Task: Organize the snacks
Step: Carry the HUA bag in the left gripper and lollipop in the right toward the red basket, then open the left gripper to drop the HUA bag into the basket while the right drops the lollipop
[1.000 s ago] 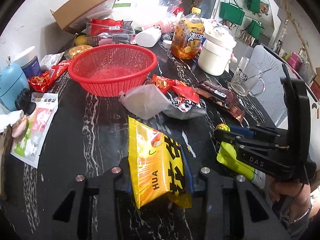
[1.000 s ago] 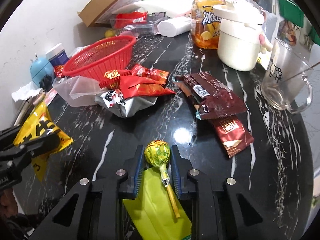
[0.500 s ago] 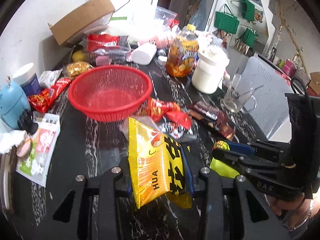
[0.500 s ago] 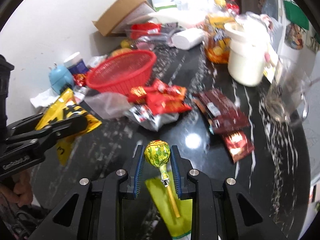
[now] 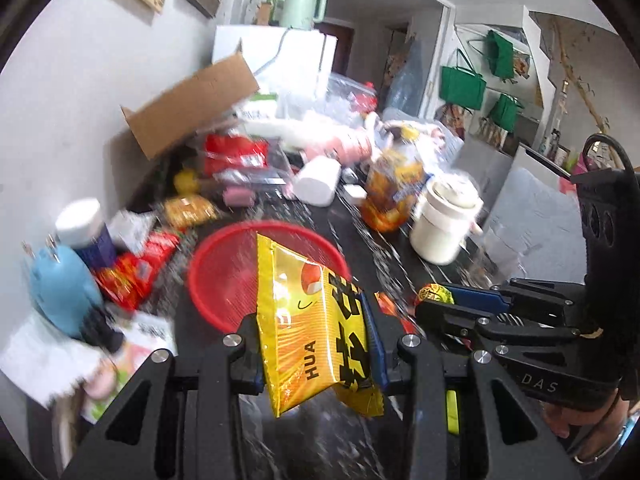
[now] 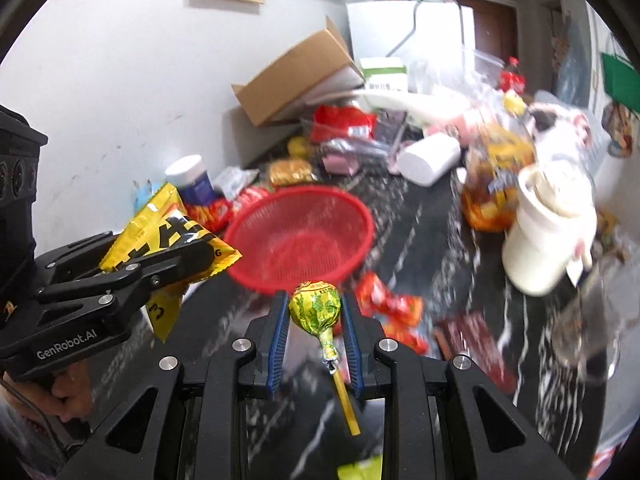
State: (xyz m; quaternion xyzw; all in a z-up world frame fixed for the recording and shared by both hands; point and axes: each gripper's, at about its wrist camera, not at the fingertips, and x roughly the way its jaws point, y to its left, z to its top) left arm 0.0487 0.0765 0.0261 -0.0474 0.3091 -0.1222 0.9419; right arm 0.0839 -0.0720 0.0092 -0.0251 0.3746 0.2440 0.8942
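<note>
Left gripper (image 5: 316, 344) was clenched on the yellow snack bag (image 5: 316, 320), pads gripping its lower half; the bag hung clear of the worktop (image 5: 304, 216), in front of the red basket (image 5: 224, 280). Right gripper (image 6: 316, 320) was clamped on the lollipop (image 6: 315, 307) at the wrapped head, stick trailing back between the fingers.

Handling, judged: the bag is light, soft and crinkly, likely to slip or crush; best held across the flat body. The lollipop is light, hard and brittle; the head gives the firmer hold, the thin stick less so.

Versus a second earlier: both grippers had risen off the worktop, and the basket now sat nearer, just beyond both items. Grips unchanged.
</note>
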